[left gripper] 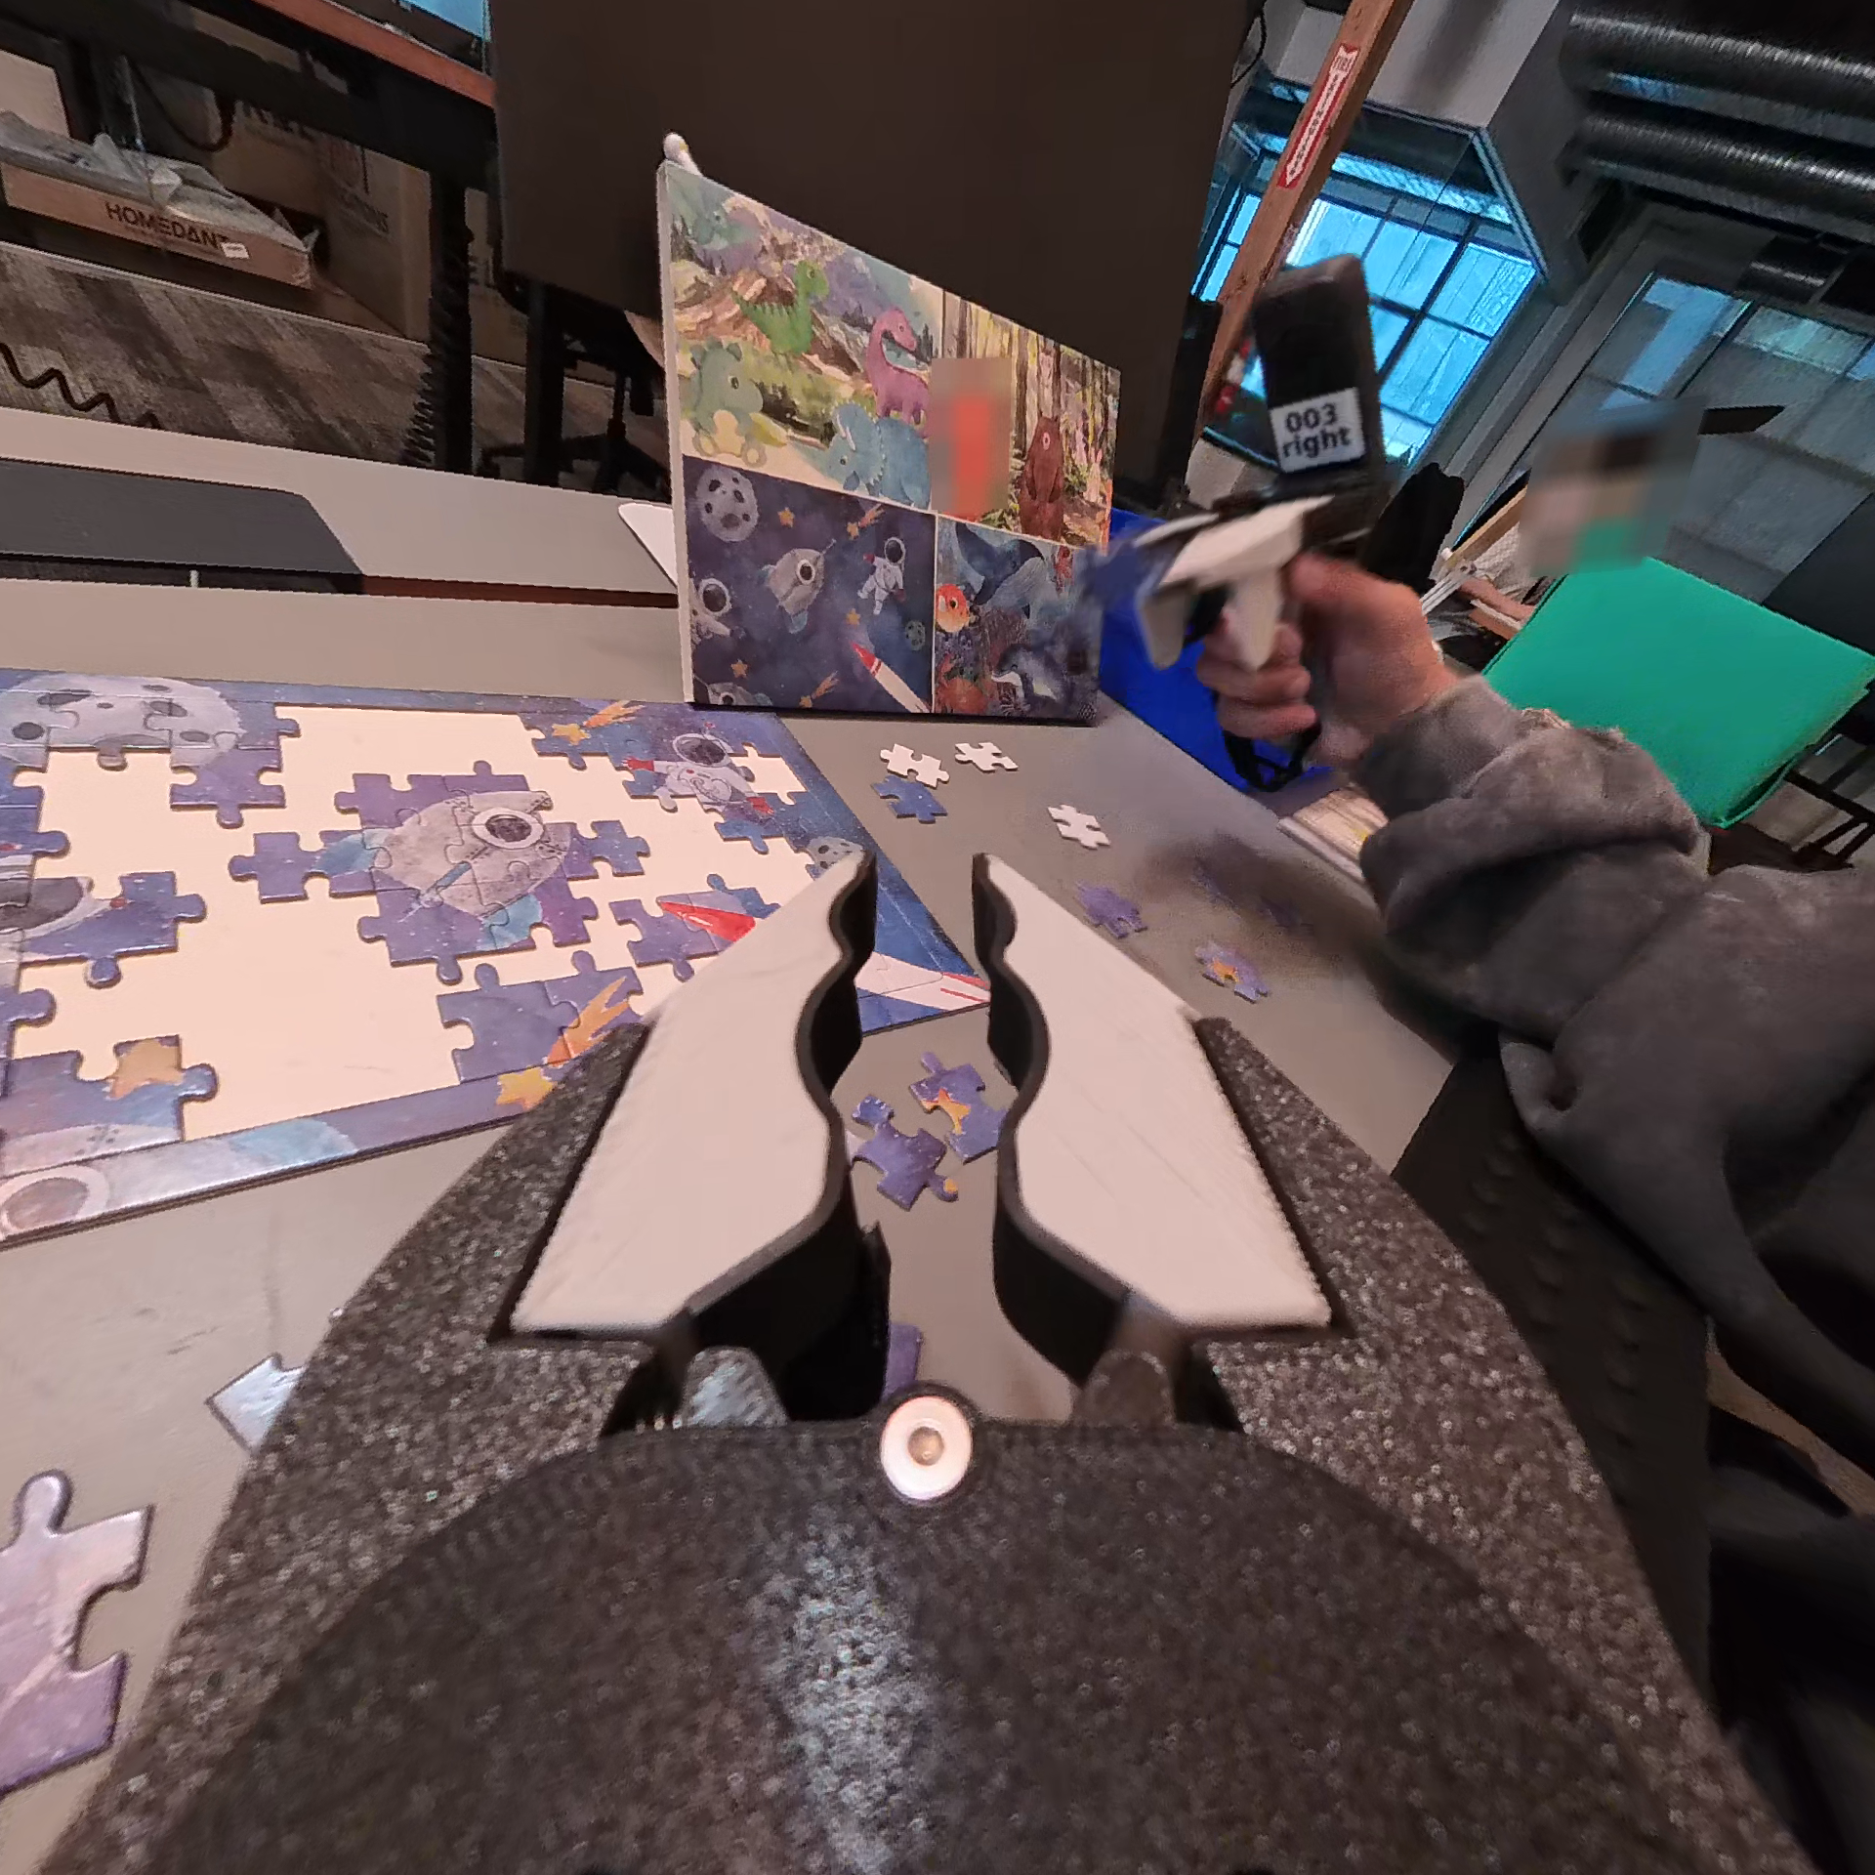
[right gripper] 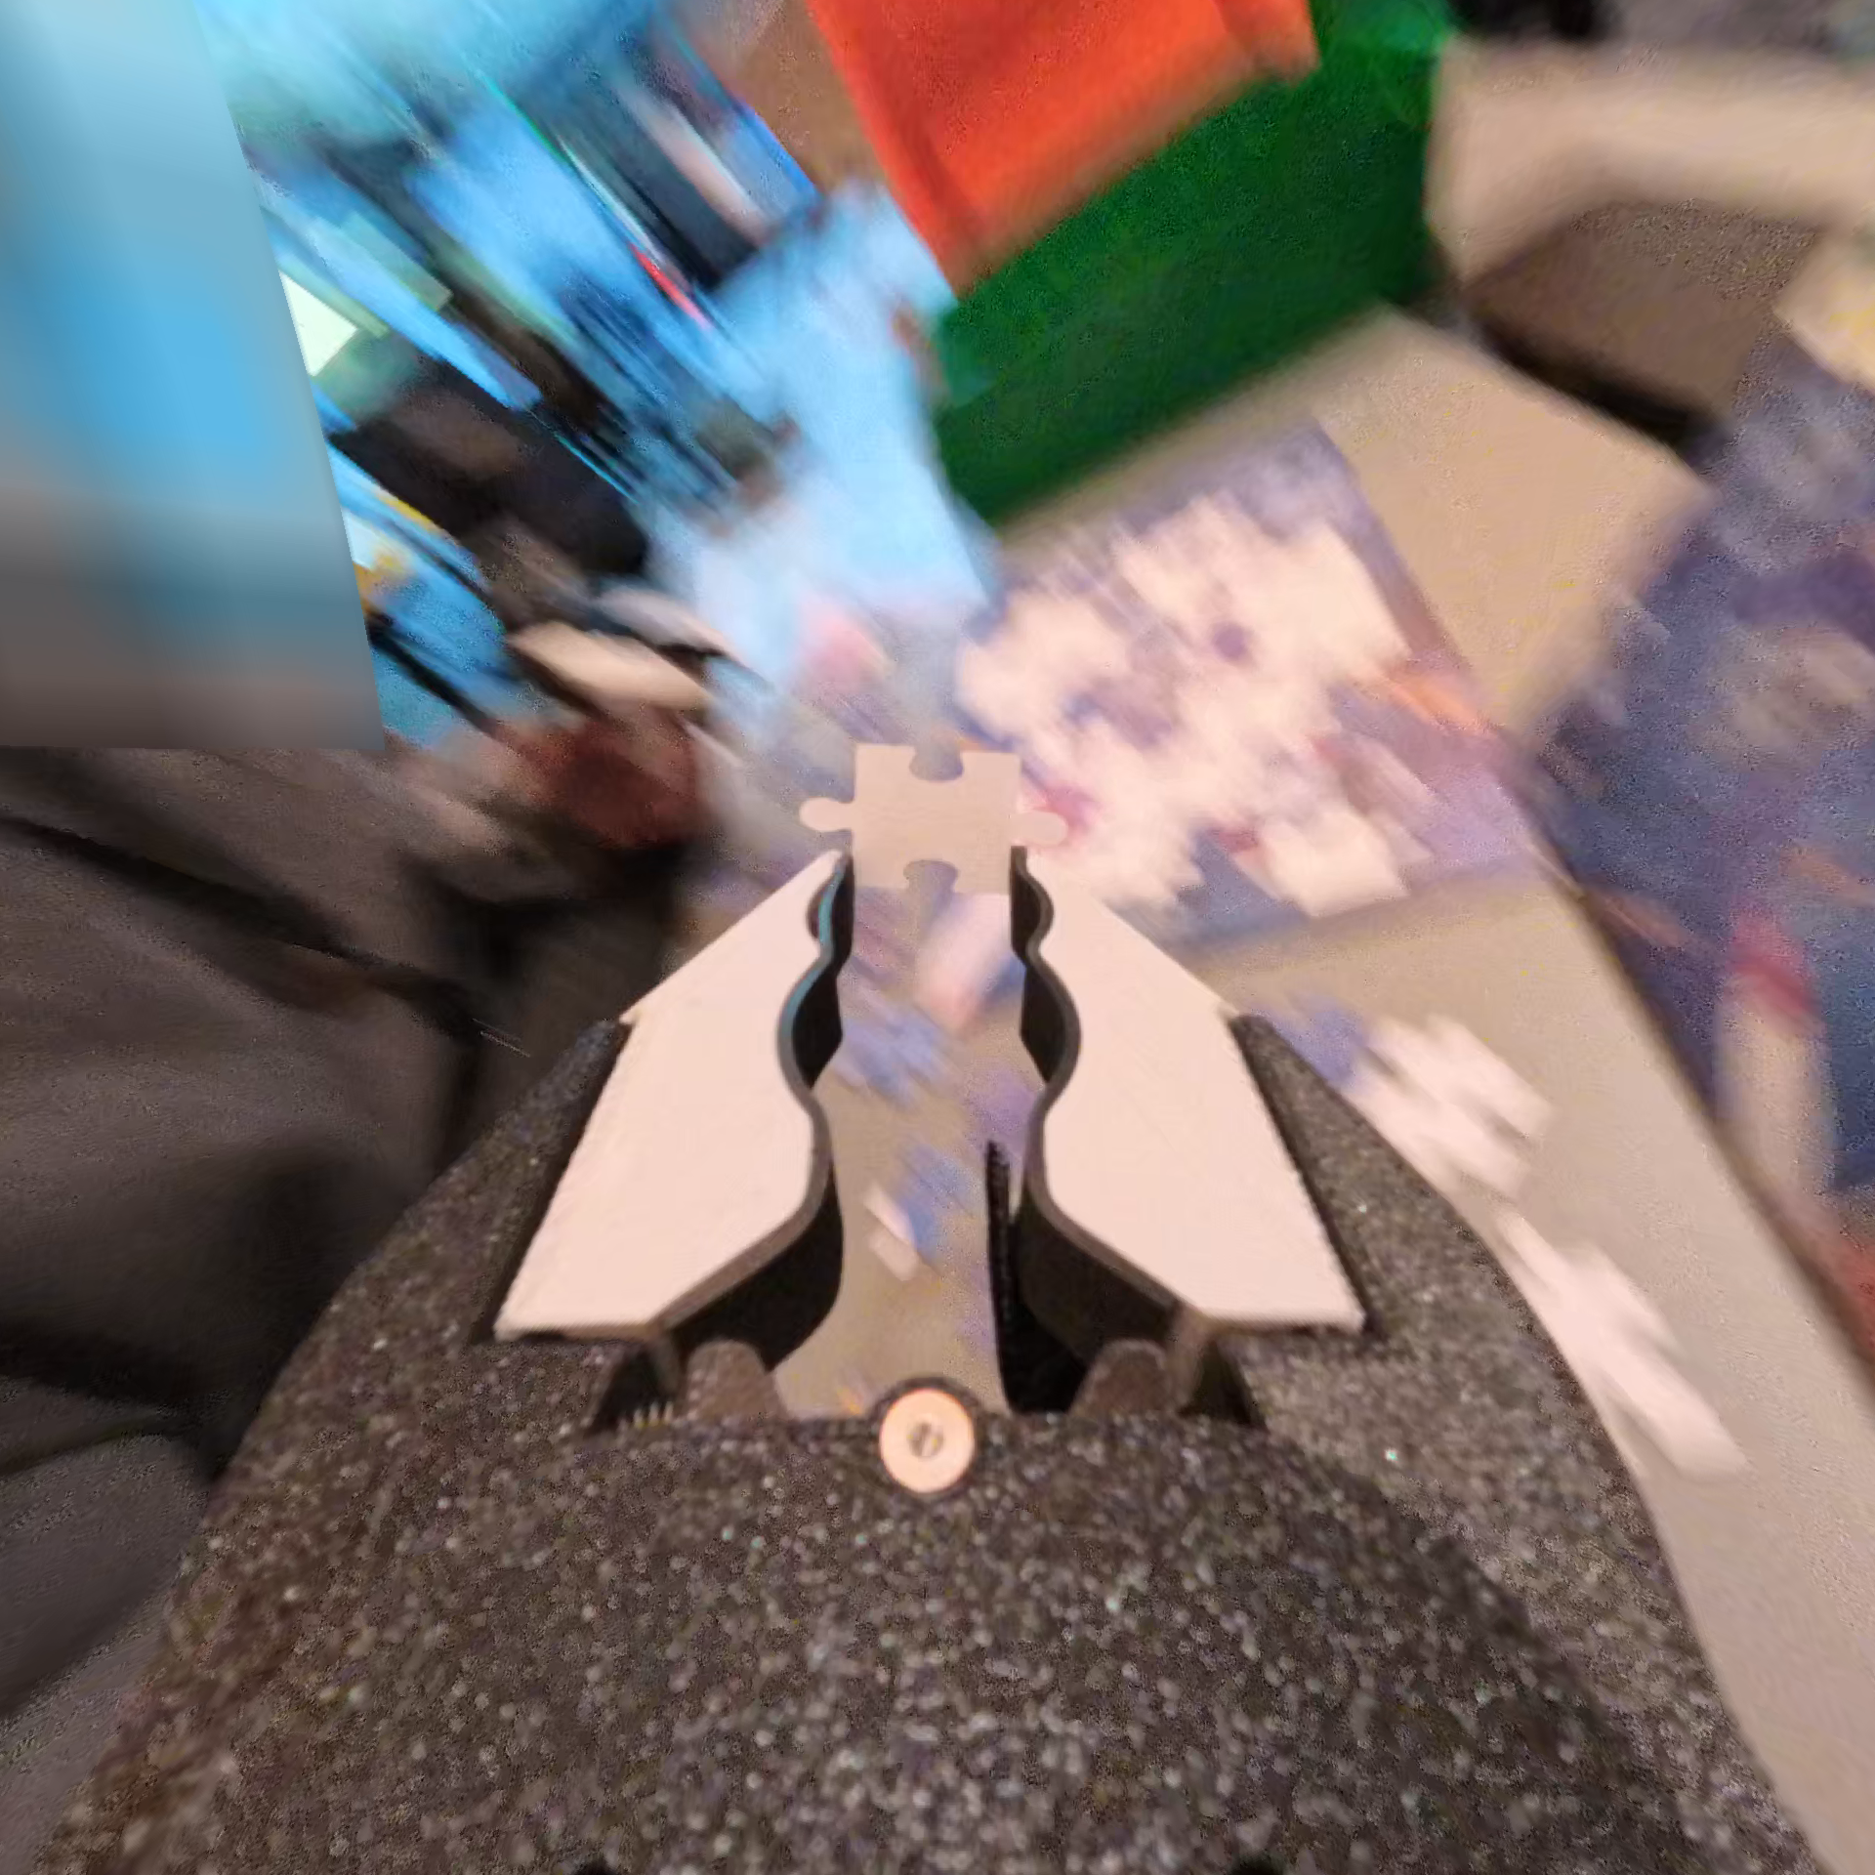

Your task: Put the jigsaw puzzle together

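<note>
1. Puzzle [left gripper: 304, 913] lies flat on the grey tabletop [left gripper: 609, 629], partly built: its blue border runs along the near, far and right sides, with clusters of joined pieces inside and white backing showing between them.
2. One box [left gripper: 873, 457] stands upright behind the puzzle, its face split into four pictures.
3. Right of the puzzle, loose pieces are scattered on the tabletop: three white-side-up pieces [left gripper: 913, 761] near the box, one blue piece just beside them, and at least two more blue pieces [left gripper: 1111, 906] farther right, partly blurred.
4. Two blue pieces [left gripper: 913, 1147] lie touching each other on the tabletop, seen between the left tool's fingers.
5. Two more pieces [left gripper: 61, 1623] sit at the near left edge; one is only partly in view.
6. Left tool [left gripper: 923, 873] hovers above the puzzle's right corner, jaws parted by a narrow gap, with nothing between them.
7. Right tool [right gripper: 928, 862] is raised in the air, well above the tabletop, held by a hand [left gripper: 1309, 660] with a grey sleeve.
8. Its jaws are closed on one piece [right gripper: 933, 817], gripped at the tips by its edges and showing its plain pale side to the camera.
9. The right wrist view is heavily blurred; the puzzle shows below only as a blue-and-white smear.
</note>
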`<state>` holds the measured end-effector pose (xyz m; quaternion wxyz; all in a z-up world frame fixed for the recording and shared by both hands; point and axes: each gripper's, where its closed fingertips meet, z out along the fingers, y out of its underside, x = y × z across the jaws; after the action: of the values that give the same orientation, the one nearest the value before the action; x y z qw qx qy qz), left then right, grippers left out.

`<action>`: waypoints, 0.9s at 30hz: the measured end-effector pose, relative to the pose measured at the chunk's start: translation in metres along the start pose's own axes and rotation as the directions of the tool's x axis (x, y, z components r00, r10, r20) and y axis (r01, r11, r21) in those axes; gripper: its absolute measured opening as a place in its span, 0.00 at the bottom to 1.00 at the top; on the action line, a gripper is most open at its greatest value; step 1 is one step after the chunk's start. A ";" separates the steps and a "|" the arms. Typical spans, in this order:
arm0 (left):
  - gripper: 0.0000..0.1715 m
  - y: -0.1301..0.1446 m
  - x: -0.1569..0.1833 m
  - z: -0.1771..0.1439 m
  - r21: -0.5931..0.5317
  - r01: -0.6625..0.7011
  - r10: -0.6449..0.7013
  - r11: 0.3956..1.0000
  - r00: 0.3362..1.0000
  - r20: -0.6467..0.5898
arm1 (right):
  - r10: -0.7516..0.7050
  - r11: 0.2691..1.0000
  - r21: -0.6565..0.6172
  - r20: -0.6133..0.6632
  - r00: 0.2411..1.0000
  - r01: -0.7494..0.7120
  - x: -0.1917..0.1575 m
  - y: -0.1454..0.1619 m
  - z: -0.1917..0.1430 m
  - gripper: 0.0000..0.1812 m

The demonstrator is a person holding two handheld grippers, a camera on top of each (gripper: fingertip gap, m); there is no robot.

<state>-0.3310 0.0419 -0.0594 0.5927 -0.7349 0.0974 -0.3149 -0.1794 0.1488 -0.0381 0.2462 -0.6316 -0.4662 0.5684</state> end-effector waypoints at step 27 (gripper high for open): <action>0.38 -0.042 0.065 -0.026 0.202 0.169 -0.069 0.965 0.902 -0.425 | 0.339 0.936 -0.196 0.731 0.593 -0.293 -0.132 0.010 0.082 0.17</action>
<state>-0.3046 -0.0011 0.0047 0.6205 -0.5807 0.1376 -0.5087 -0.2430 0.0122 -0.0012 -0.0920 -0.4168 -0.4217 0.8000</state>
